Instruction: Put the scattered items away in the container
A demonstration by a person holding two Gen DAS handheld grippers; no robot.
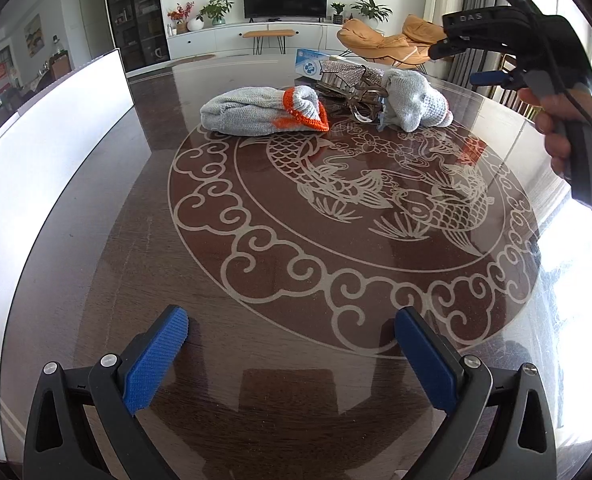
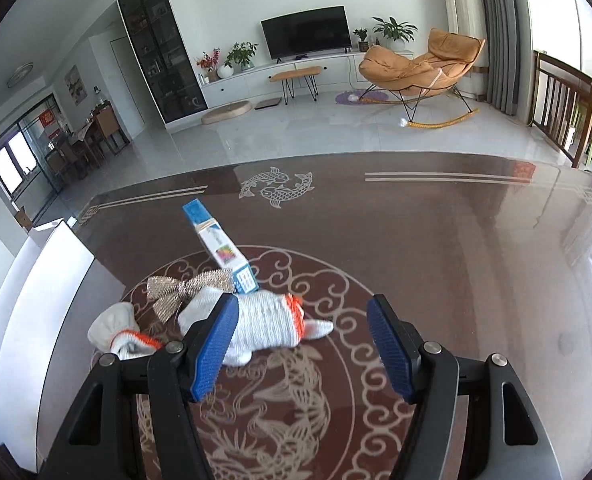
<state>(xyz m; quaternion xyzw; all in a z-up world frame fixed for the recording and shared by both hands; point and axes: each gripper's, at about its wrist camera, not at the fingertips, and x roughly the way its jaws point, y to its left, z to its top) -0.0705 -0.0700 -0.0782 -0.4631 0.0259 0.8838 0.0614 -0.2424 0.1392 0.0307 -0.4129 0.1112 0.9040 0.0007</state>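
Fingers on both tools stand spread wide with nothing between them. On the left gripper [image 1: 291, 344] the blue pads hang over bare table [image 1: 135, 240], well short of the items. The right gripper [image 2: 302, 344] hovers above the cluster, and its left finger [image 2: 213, 348] overlaps the nearer glove [image 2: 263, 328] in its own view; contact cannot be confirmed.

Task items lie grouped near the centre of the fish medallion: 2 grey knit gloves with orange cuffs, a glittery ribbon bow [image 2: 183, 290] between them, and a blue-and-white carton [image 2: 219, 248] just behind. The far glove [image 2: 113, 330] sits apart to the left. A white container [image 1: 55, 152] stands at the table's left edge.

Judgement: the step in hand is a first pick by the right tool. To do it well, shift left until the glove sits centred between the pads, descend straight, and close on the bunched middle rather than a loose fingertip. The glass top is slick, so soft knit may slide rather than lift.

View differences: the left camera shows the right tool from outside, held above the items, and the bow's low side profile. The right camera alone shows the carton's full length and printed face, and the spacing of the pieces from above.
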